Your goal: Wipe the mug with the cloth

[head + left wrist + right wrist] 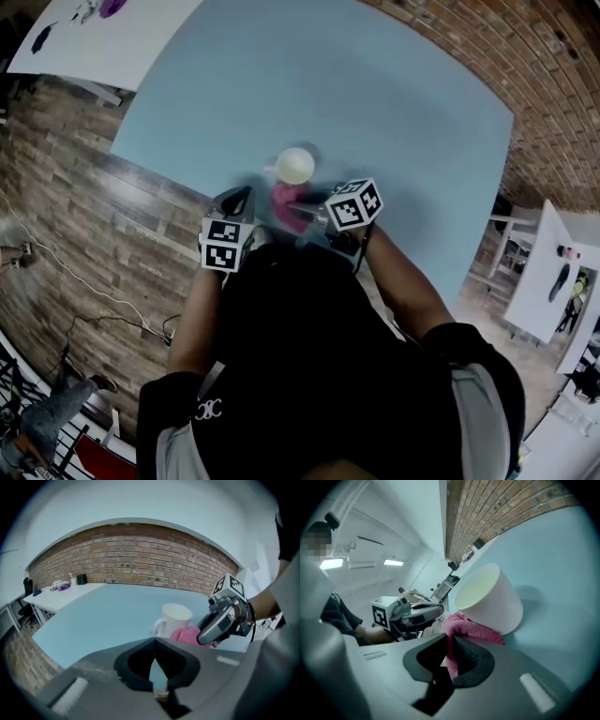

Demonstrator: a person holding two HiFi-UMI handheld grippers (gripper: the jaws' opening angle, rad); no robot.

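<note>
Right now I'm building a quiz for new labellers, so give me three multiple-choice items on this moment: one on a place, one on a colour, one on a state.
1. Where is the cloth relative to the mug?
A. inside it
B. beside it, low at its side
C. draped over its rim

2. What colour is the table?
A. light blue
B. red
C. black

3. How do the jaws of the left gripper stand?
A. wide apart
B. closed on the handle
C. together, nothing between them

Answers:
1 B: the right gripper view shows the pink cloth bunched at the mug's lower side and running into the jaws of the right gripper.
2 A: every view shows a pale blue top.
3 C: the left gripper view shows the tips meeting, with only table beyond.
</note>
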